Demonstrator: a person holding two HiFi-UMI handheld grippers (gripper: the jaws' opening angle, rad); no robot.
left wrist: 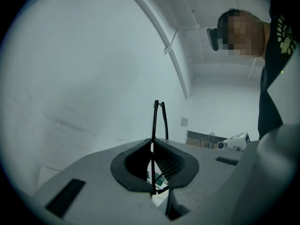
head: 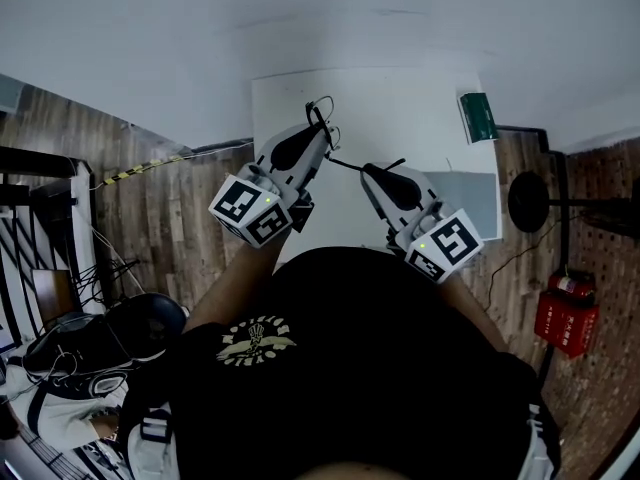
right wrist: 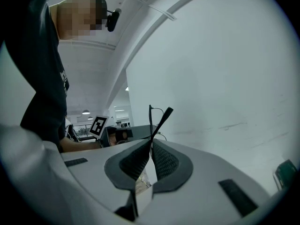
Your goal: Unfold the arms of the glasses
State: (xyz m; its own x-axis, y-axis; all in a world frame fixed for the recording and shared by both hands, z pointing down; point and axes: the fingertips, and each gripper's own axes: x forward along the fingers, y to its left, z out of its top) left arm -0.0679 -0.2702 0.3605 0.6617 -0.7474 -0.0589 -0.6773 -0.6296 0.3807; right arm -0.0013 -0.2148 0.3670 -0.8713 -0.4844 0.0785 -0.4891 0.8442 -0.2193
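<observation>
The glasses are held up in the air over the white counter, caught between both tools and touching nothing below. The left hand-held gripper points level and is clamped tight on the thin black frame, which stands upright between its dark pads and rises above them in the left gripper view. The right hand-held gripper, also level and just beside the left one, is closed on one arm of the glasses; that arm slants up out of the pinch, its thicker tip uppermost. In the head view a thin dark line runs between the two grippers. A green object lies near the far right corner of the counter
</observation>
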